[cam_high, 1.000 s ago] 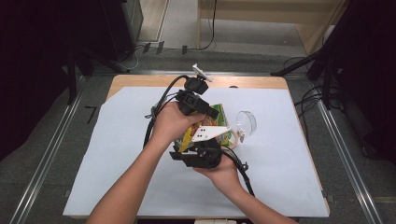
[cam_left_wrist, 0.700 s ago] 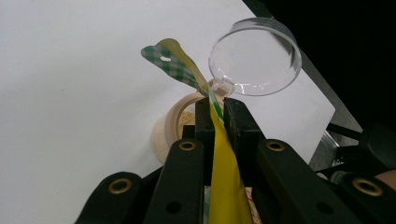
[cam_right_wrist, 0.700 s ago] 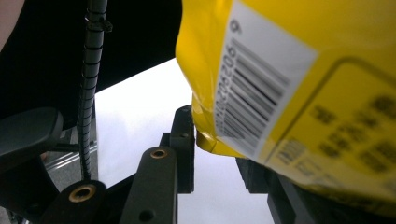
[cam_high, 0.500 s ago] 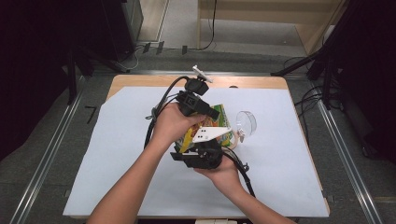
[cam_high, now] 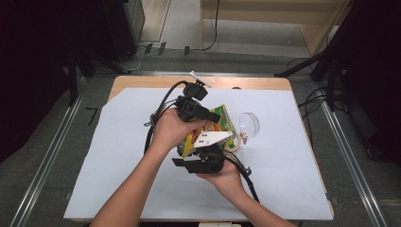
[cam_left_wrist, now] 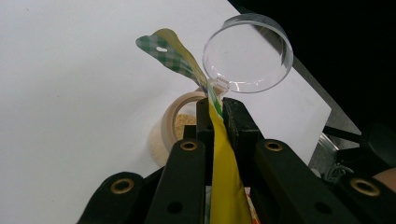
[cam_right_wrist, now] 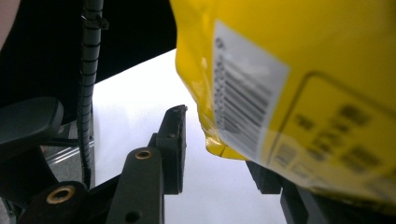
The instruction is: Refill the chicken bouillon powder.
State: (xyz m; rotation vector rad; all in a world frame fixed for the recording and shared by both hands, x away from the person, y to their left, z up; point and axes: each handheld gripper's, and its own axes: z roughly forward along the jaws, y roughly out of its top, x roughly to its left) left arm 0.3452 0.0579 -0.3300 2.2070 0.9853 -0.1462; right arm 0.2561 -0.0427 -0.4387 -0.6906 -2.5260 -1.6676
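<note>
White paper covers most of the wooden desk (cam_high: 142,84), dark floor and cables around it. A yellow snack bag (cam_high: 218,124) is held up over the middle of the sheet, just beside a small jar (cam_left_wrist: 180,122) w/ tan granules in it; the jar's clear round lid (cam_left_wrist: 247,53) hangs tipped back off the rim. Left tool (cam_high: 201,112) is clamped tight on the bag's top edge: in the left gripper view the jaws sit nearly together w/ only the flat yellow film between them, and the checkered top flap (cam_left_wrist: 163,46) curls out past the tips toward the jar. Right tool (cam_right_wrist: 219,154) is under the bag's lower corner; its jaws have just been opening, and in the right gripper view the corner hangs between them w/o either pad pressing on it, so no hold there. Prob. the bag is being readied to pour into the jar. Risks from here: w/ the bottom let go, the bag hangs from one thin pinch & can swing or twist, knocking the light jar over or bumping the lid. If the top isn't open wide, contents could spill onto the paper beside the jar, not into it.
</note>
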